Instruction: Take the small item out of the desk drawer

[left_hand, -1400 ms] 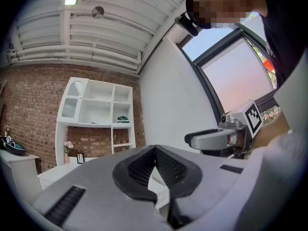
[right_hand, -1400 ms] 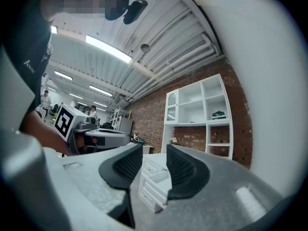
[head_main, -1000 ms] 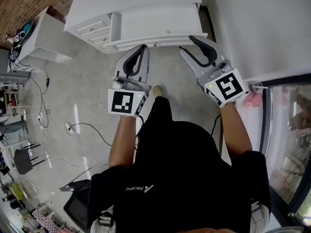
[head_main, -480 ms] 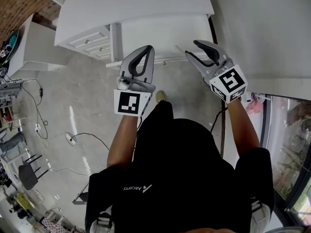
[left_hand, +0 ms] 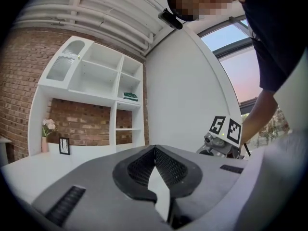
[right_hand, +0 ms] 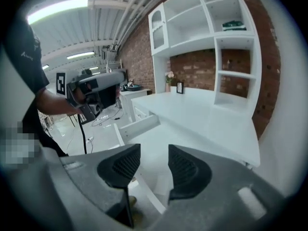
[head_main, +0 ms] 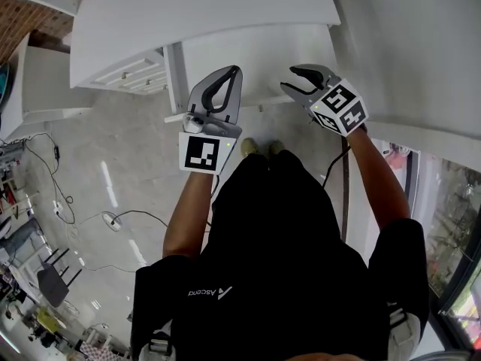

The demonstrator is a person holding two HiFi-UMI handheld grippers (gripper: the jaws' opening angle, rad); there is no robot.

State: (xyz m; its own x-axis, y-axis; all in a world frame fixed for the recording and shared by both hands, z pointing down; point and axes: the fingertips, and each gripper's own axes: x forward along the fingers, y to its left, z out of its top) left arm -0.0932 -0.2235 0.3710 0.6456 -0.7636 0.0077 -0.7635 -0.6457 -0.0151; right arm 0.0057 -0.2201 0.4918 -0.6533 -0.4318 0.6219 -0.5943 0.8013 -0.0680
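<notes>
Jaws of R gripper (right_hand: 154, 163) are apart & opening, nothing btwn them; it hangs over the front-right corner of the open drawer (head_main: 248, 55). L gripper (head_main: 234, 73) is near, at the drawer's front-left, jaws together, empty. Drawer sticks out from under the desk (head_main: 203, 6) top; what shows of its inside is bare white floor. Small item: can't make it out in any view. Shelf unit (left_hand: 96, 81) stands beyond, one cubby w/ a green thing (left_hand: 128, 96).
</notes>
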